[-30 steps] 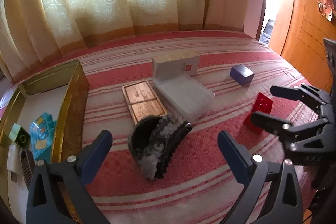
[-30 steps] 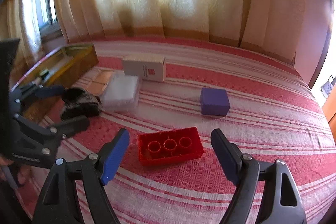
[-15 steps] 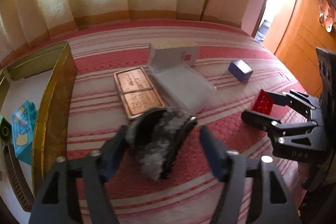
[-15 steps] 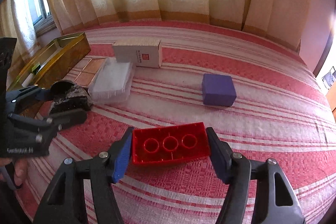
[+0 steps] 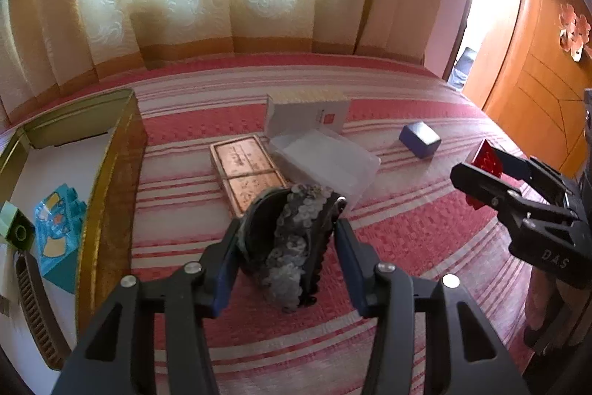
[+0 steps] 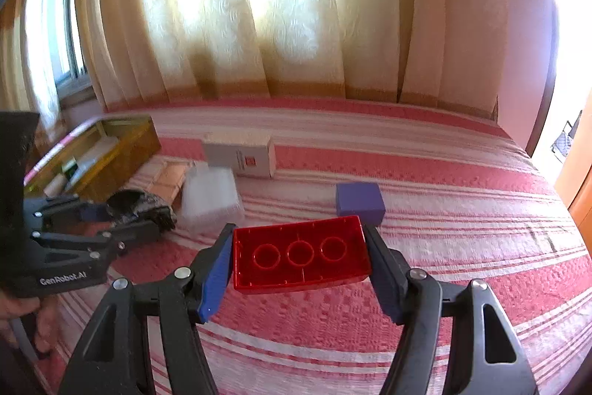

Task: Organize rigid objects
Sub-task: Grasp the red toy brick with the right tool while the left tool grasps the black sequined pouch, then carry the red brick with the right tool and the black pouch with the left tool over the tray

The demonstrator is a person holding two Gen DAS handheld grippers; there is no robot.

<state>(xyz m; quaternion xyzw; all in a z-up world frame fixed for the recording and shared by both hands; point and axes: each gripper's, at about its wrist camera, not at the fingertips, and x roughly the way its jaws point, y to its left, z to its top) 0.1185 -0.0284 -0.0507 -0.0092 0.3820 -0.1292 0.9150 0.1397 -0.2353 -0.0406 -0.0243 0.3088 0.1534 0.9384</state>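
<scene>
Left gripper (image 5: 286, 256): jaws have just been closing – pads now clamp the dark sequined pouch (image 5: 290, 243) on the striped bedspread (image 5: 407, 232).
Right gripper (image 6: 298, 256): closed on the red brick (image 6: 301, 258), lifted slightly.
Technique: raise both level, clear the gold box (image 5: 111, 180) wall before releasing inside.
Writing: "GenRobot.AI" – "DAS" on the grippers.

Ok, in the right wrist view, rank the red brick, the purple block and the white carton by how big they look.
1. red brick, clearly largest, though it sits nearest the camera between the right gripper's fingers.
2. and 3. white carton and purple block look close in size; the carton lies farther back, so I won't rank them.
</scene>
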